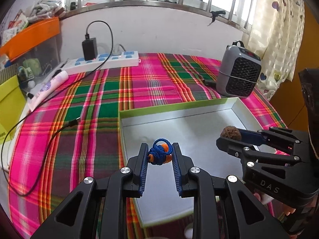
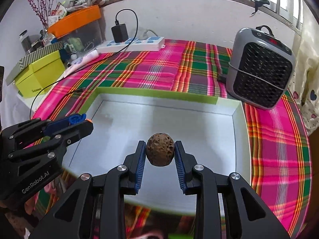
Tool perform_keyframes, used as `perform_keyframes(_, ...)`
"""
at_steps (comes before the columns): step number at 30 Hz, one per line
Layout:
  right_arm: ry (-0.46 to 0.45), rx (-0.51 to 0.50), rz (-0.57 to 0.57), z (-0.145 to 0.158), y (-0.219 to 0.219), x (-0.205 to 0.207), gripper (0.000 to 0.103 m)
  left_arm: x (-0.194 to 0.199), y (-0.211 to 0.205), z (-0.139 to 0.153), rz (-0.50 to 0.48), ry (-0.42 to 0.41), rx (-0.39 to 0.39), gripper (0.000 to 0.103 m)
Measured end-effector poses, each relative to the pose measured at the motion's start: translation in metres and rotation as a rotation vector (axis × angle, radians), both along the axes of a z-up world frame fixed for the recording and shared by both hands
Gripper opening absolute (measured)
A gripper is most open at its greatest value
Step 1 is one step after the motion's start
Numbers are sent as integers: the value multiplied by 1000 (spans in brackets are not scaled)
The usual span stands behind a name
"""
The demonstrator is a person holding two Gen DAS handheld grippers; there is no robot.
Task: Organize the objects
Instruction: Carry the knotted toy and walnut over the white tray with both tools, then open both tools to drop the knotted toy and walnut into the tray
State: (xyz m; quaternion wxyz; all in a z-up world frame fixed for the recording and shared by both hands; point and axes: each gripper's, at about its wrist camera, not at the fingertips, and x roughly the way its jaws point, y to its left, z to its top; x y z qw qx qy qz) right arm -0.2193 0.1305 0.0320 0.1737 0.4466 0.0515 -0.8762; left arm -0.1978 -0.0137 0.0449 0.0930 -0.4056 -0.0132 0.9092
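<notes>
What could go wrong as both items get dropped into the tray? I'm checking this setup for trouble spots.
1. The walnut is round and pinched only at the tips of the right gripper; released from above the tray, it may roll or bounce on the smooth floor.
2. The blue cord bundle could snag on the ribbed fingers of the left gripper on release.
3. Both grippers hang close together over the tray and might bump.

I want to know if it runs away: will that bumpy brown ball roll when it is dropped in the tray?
Probably a little. The walnut looks nearly round, and the tray floor looks smooth and flat, so it may roll until a wall stops it. Its rough, pitted shell likely helps the right hand-held gripper hold it without slipping. It looks hard, not squashy.
</notes>
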Motion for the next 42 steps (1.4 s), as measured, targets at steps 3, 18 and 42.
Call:
perform_keyframes(3, -4, 8, 0, -1, -1, -10, 30, -10, 1, -2, -1, -6, -13, 22)
perform_keyframes(18, -39, 25, -6, -14, -8, -43, 30, -41, 5, -15, 6, -55, -30, 22)
perform_keyframes(42, -74, 54, -8, -20, -14, -51, 30, -51, 10, -24, -7, -86, -47, 24)
